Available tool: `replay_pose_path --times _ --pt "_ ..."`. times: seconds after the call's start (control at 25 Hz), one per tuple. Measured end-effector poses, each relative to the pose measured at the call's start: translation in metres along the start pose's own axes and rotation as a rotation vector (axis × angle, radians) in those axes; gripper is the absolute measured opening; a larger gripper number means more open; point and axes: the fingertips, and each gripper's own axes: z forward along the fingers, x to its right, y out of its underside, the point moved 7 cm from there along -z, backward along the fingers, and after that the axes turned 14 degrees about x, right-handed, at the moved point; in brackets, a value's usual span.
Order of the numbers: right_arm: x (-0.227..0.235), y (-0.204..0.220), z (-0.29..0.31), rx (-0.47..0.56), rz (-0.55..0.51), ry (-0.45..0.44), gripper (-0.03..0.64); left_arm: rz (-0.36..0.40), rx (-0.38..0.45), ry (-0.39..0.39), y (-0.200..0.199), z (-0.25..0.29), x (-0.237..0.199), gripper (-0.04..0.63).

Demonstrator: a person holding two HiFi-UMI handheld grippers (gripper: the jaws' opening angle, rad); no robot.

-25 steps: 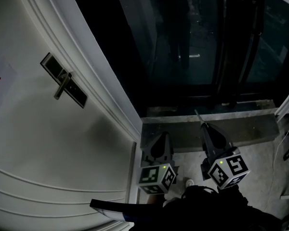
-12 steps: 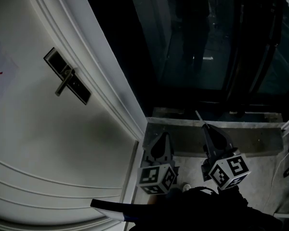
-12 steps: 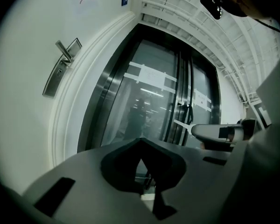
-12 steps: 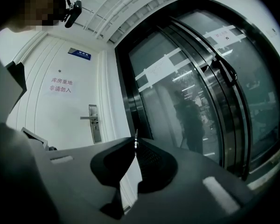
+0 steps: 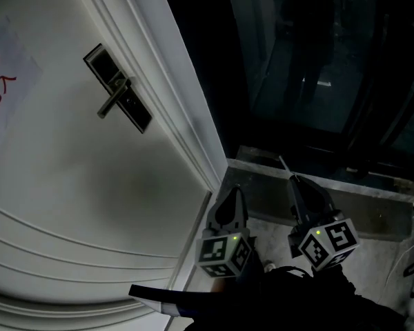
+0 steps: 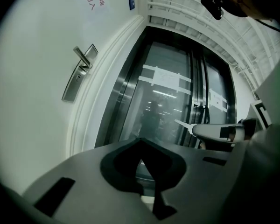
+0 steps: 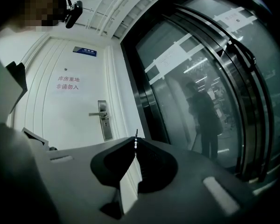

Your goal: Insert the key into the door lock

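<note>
The white door fills the left of the head view. Its dark lock plate carries a lever handle. My right gripper is shut on a thin key whose blade sticks out past the fingertips. It hangs low, well to the right of the door and far from the lock. In the right gripper view the key points roughly toward the lock plate. My left gripper hangs shut and empty beside it. The lock plate is far off in the left gripper view.
Dark glass doors stand right of the door frame, with a grey stone sill at their foot. A paper notice with red characters hangs on the door. A person's reflection shows in the glass.
The head view has swung toward the door, so the lock plate now sits further right and up in it. Both grippers keep their low position and stay shut.
</note>
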Motion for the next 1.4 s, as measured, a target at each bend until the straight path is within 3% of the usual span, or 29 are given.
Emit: replay_pose_path --times 0.76,1.4 --pt "-0.049 0.045 0.155 -0.039 0.034 -0.23 0.012 0.042 0.111 -0.214 -0.045 0.047 -0.127 0.0" --pt "-0.136 0.092 0.253 -0.073 0.074 -0.464 0.012 0.149 0.225 -0.385 -0.099 0.035 -0.232 0.0"
